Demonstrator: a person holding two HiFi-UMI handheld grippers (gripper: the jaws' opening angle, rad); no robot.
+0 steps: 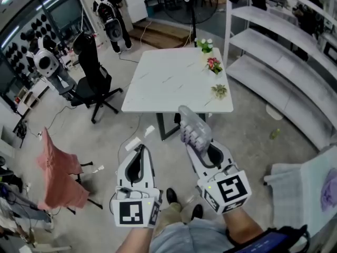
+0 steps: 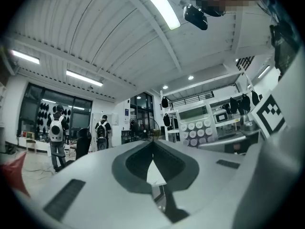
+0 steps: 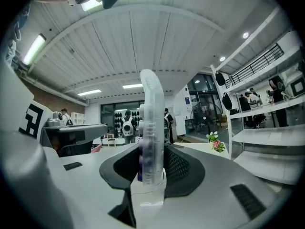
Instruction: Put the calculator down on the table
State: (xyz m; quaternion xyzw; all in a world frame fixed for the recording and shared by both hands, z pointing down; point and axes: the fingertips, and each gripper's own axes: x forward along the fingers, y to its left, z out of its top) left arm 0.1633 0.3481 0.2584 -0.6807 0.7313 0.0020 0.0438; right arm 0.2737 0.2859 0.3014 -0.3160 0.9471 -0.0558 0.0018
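Note:
My right gripper is shut on a clear, pale calculator, which sticks out forward past the fingertips, in the air in front of the near edge of the white table. In the right gripper view the calculator stands edge-on between the jaws of the right gripper, and the table lies beyond it. My left gripper hangs beside it on the left, shut and holding nothing. From the left gripper view, the left gripper has its jaws meeting, and the calculator's round white keys show to the right.
Three small flower pots stand along the table's right side. A black office chair is left of the table, a chair draped in red cloth nearer left. White shelving runs along the right. A person stands far back.

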